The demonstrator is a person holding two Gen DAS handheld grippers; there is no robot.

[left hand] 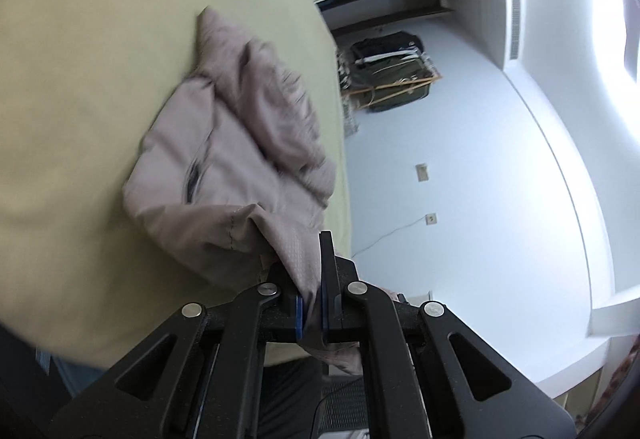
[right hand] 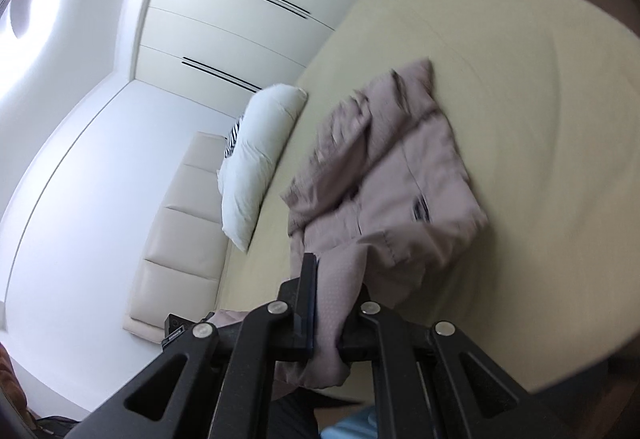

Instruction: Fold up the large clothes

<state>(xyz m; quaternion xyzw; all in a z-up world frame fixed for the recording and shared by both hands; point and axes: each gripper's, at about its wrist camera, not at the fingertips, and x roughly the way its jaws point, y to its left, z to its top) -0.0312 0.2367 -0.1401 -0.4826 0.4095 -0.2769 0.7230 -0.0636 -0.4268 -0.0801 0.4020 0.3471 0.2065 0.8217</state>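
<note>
A large dusty-pink garment [left hand: 240,143] lies crumpled on a bed with a pale yellow-green sheet [left hand: 80,79]. My left gripper [left hand: 310,259] is shut on the garment's near edge, and the cloth rises off the bed into its jaws. In the right wrist view the same garment [right hand: 400,167] spreads over the sheet [right hand: 520,79]. My right gripper [right hand: 334,279] is shut on another part of the near edge, with cloth bunched between its fingers and hanging below them. A dark mark shows on the garment's front.
A white pillow [right hand: 260,151] lies at the head of the bed beside a cream padded headboard [right hand: 180,231]. White wardrobe doors [right hand: 240,19] stand behind. A dark bag on a wooden rack [left hand: 392,75] sits on the floor past the bed's side.
</note>
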